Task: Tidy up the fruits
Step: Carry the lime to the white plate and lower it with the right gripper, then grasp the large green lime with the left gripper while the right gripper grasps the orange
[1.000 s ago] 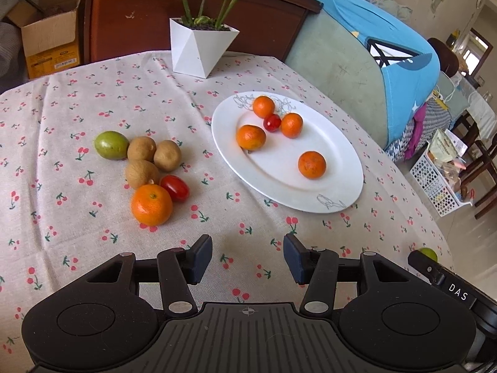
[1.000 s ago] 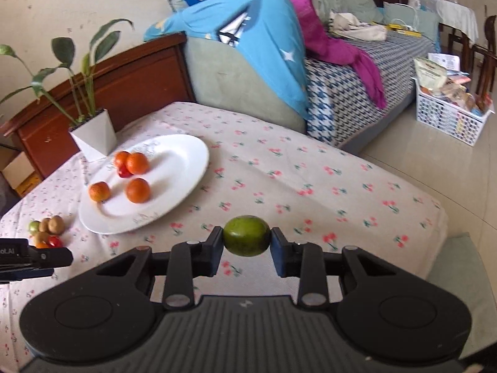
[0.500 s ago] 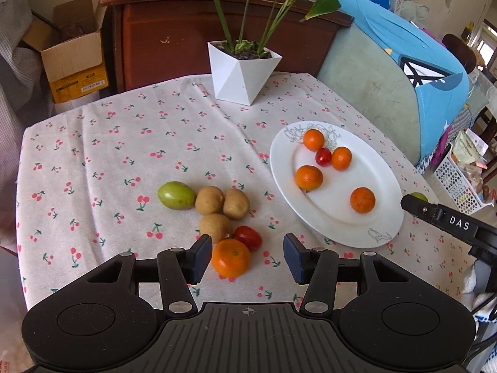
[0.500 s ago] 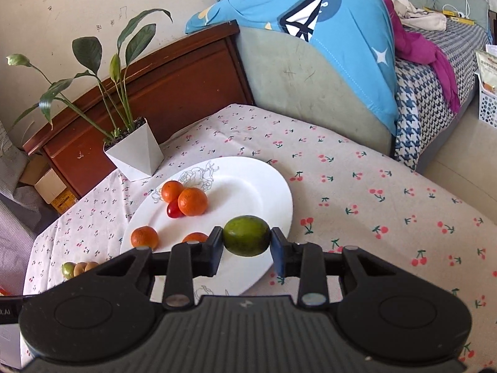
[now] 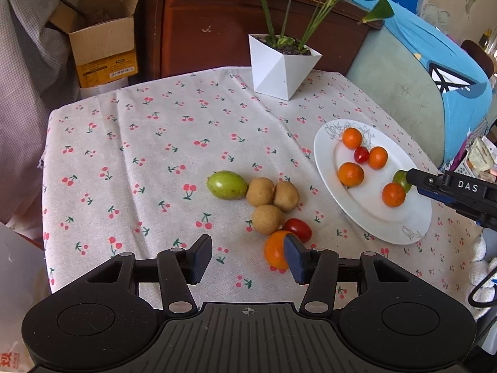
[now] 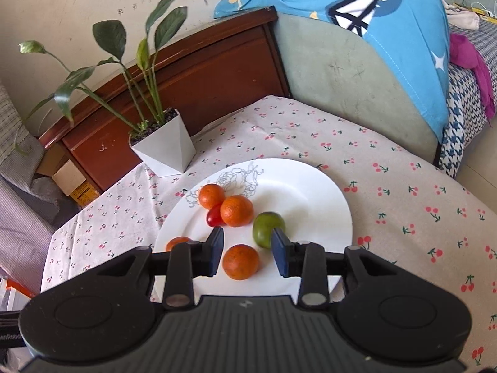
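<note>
Cherry-printed cloth covers the table [image 5: 149, 143], with a dark wooden cabinet [image 5: 217, 28] and a white faceted plant pot [image 5: 279, 65] at its far edge. On the white plate [image 6: 310, 186] lie four small oranges [image 6: 236, 210], a cherry tomato [image 6: 214, 217] and a green fruit [image 6: 266, 228]. The right gripper [image 6: 247, 253] hangs low over the plate, its jaws opening; the green fruit rests on the plate just beyond its right finger, no longer pinched. Loose on the cloth sit another green fruit [image 5: 226, 185], three brown fruits [image 5: 267, 219], a red tomato [image 5: 298, 229] and an orange [image 5: 275, 253]. The left gripper [image 5: 247, 258] hovers over the cloth with its jaws apart and nothing between them, its right finger in front of that orange.
</note>
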A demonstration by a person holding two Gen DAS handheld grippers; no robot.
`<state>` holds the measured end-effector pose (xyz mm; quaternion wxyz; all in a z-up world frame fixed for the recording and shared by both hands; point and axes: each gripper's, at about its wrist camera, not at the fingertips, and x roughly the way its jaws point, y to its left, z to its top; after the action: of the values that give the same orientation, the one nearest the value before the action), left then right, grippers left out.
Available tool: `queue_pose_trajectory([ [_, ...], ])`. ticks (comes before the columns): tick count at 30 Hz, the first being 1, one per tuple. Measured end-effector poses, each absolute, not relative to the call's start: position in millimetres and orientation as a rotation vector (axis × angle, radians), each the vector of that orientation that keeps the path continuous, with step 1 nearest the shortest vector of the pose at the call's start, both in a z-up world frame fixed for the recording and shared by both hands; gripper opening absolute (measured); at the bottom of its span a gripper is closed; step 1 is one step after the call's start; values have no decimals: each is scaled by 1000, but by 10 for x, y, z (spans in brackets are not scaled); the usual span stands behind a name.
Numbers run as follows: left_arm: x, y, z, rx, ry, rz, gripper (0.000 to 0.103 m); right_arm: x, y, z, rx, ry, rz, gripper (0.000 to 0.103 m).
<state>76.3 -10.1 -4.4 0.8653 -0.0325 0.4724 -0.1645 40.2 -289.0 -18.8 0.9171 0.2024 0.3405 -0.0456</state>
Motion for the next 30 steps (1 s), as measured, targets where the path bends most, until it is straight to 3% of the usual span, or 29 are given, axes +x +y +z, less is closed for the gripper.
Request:
queue_pose_trajectory([
  [7, 914, 3, 16, -19, 953, -307, 50, 258, -2540, -58, 402, 740, 88, 36],
  [30, 1315, -94, -183, -62, 959, -320, 48, 381, -1513, -500, 250, 881, 289, 36],
])
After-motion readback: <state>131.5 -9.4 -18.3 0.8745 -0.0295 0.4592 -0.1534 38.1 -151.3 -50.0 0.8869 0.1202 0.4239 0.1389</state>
